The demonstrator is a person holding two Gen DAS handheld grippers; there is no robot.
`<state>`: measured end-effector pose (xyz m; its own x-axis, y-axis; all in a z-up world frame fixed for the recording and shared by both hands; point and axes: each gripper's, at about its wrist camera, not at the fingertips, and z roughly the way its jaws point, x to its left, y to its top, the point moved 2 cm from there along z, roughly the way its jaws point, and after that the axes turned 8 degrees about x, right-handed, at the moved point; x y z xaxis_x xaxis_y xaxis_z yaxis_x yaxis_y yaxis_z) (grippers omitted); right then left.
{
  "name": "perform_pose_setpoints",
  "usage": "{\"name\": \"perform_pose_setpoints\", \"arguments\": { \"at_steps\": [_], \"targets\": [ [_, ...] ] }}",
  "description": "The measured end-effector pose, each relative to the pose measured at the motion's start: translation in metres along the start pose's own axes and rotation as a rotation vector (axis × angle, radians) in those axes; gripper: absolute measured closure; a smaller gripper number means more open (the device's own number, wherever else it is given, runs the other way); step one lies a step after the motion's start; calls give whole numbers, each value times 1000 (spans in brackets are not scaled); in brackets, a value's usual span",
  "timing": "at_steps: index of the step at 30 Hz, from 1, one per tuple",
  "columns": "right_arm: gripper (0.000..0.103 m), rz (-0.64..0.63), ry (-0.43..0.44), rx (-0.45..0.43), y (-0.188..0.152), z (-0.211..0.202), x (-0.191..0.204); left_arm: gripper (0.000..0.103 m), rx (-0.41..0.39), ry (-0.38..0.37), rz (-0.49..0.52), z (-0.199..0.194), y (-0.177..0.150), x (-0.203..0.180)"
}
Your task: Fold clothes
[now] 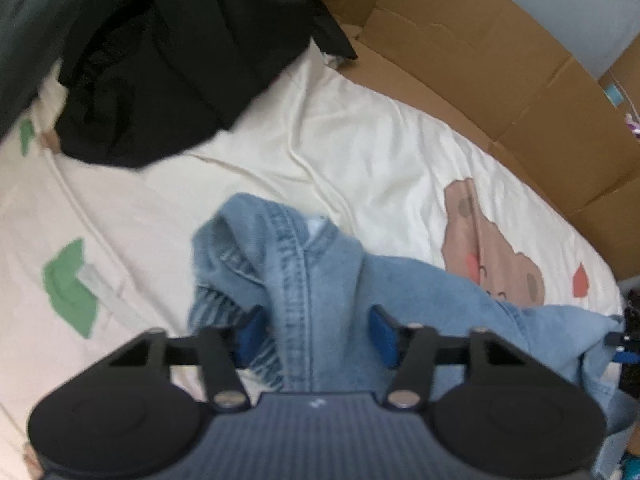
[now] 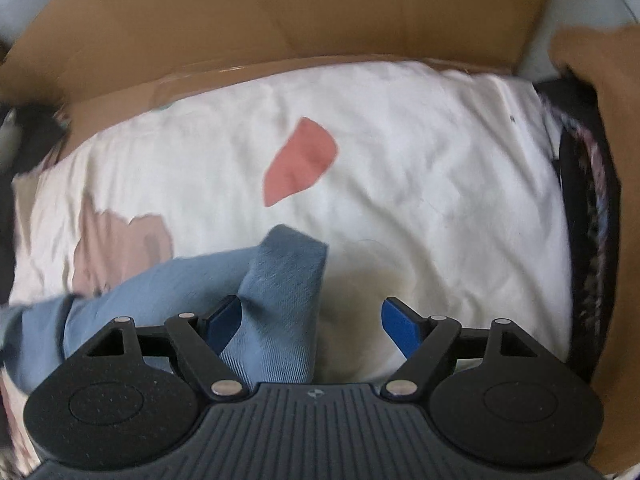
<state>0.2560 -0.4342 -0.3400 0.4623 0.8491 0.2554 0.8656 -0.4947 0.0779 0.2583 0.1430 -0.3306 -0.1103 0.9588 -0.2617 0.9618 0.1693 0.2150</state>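
A light blue denim garment [image 1: 296,248] lies bunched on the cream printed bed sheet [image 1: 360,140]. My left gripper [image 1: 316,334] stands open, and a seamed fold of the denim runs between its blue pads [image 1: 250,332]. In the right wrist view another part of the denim [image 2: 280,272] stretches in from the left, and its end rests against the inner side of the left finger. My right gripper [image 2: 312,326] is open wide, with bare sheet [image 2: 420,160] showing between the denim and its right finger. Whether either set of pads touches the cloth is unclear.
A heap of black clothes [image 1: 160,68] sits at the far left of the bed. Flattened cardboard [image 1: 480,60] stands along the far side of the bed and fills the back of the right wrist view [image 2: 280,20]. A dark patterned item [image 2: 588,200] lies at the right edge.
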Motion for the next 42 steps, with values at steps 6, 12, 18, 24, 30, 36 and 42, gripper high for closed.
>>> {"name": "perform_pose_setpoints", "arguments": {
  "at_steps": [6, 12, 18, 24, 30, 36, 42],
  "targets": [
    [97, 5, 118, 23, -4, 12, 4, 86, -23, -34, 5, -22, -4, 2],
    [100, -150, 87, 2, -12, -22, 31, 88, -58, -71, 15, -53, -13, 1],
    [100, -249, 118, -43, -29, -84, 48, 89, -112, -97, 28, -109, -40, -3],
    [100, -291, 125, -57, -65, -136, 66, 89, -139, -95, 54, -157, -80, 4],
    [100, -303, 108, -40, -113, -168, 77, 89, -126, -86, 69, -191, -127, 16],
    [100, -329, 76, -16, -157, -188, 74, 90, -59, -78, 71, -194, -173, 28],
    [100, -335, 20, 32, -195, -189, 61, 89, 14, -20, 117, -183, -209, 33]
  ]
}}
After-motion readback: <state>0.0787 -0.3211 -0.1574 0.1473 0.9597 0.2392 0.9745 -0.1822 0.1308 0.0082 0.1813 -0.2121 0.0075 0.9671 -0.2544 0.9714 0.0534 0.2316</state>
